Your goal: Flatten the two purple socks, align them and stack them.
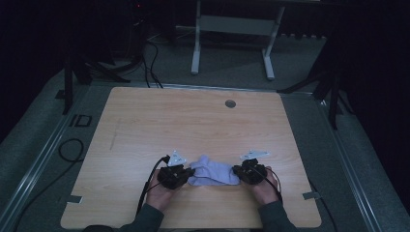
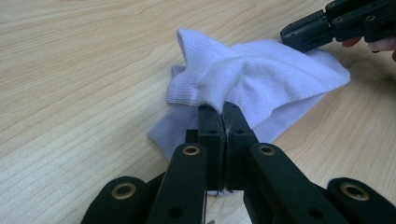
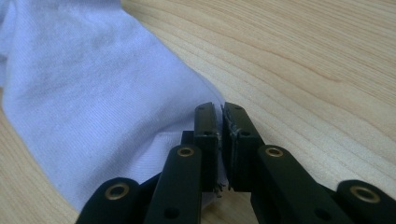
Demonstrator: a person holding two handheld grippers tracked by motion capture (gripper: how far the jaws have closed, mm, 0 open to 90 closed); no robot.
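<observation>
Pale lilac-white sock lies crumpled near the table's front edge, btwn both grippers. Left gripper is clamped on a bunched fold (ribbed cuff sticking up); right gripper pinches the opposite edge, fabric smooth and flat there.

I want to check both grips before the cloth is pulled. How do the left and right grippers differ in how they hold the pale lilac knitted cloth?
The left gripper pinches a raised, bunched fold of the pale lilac knitted cloth, whereas the right gripper clamps a flat, smooth edge lying on the light wooden table. The left sits at the cloth's left end, the right at its right end. Both have their jaws shut on fabric, low over the table.
</observation>
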